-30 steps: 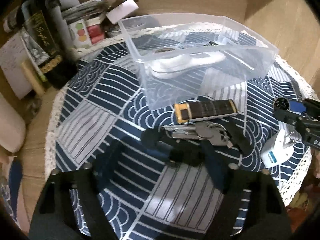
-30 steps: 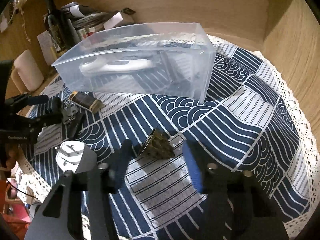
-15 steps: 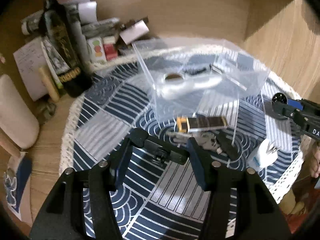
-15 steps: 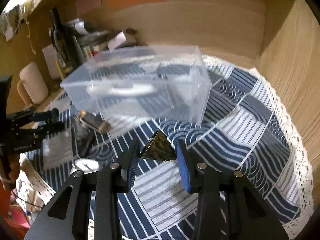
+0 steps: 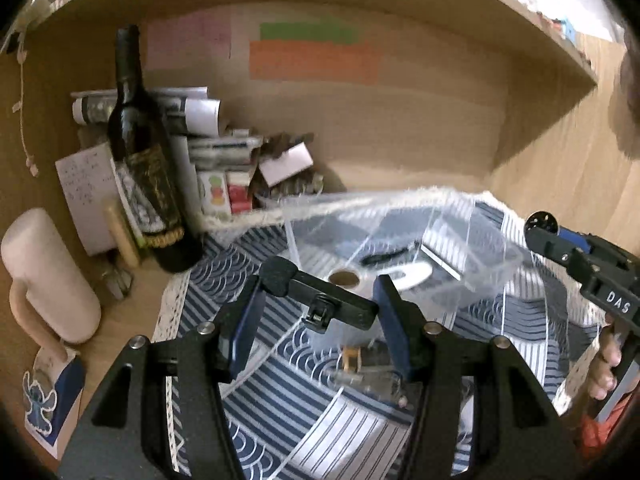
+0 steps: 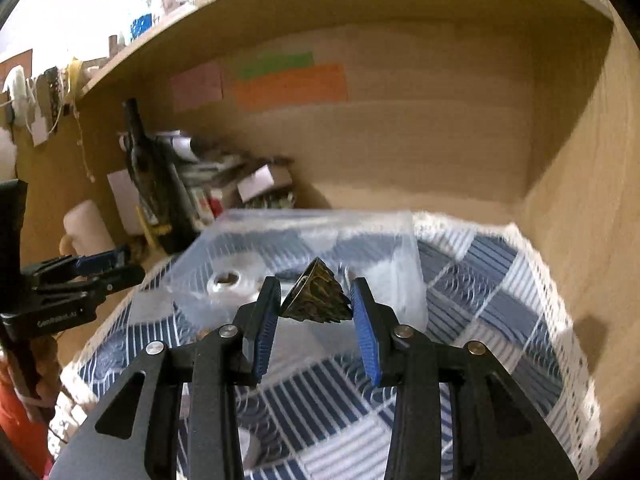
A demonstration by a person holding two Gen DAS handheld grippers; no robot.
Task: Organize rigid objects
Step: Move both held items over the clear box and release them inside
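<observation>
My left gripper (image 5: 320, 312) is shut on a black bar-shaped object (image 5: 320, 294) and holds it raised above the blue patterned cloth (image 5: 280, 412), near the clear plastic bin (image 5: 472, 240). My right gripper (image 6: 314, 312) is shut on a dark bronze pyramid-shaped object (image 6: 318, 296), lifted in front of the clear bin (image 6: 296, 248). White scissors (image 5: 404, 272) lie in the bin. A gold-capped dark lighter (image 5: 354, 356) and keys (image 5: 372, 380) lie on the cloth under the left gripper.
A wine bottle (image 5: 144, 160), papers and small boxes (image 5: 224, 184) crowd the back left. A cream mug (image 5: 44, 276) stands at the left. Wooden walls close the back and right. The right gripper shows in the left wrist view (image 5: 580, 268).
Both grippers closed on their objects and lifted: the left took the black bar off the cloth, the right took the pyramid. Both views rose and tilted up toward the back wall.
</observation>
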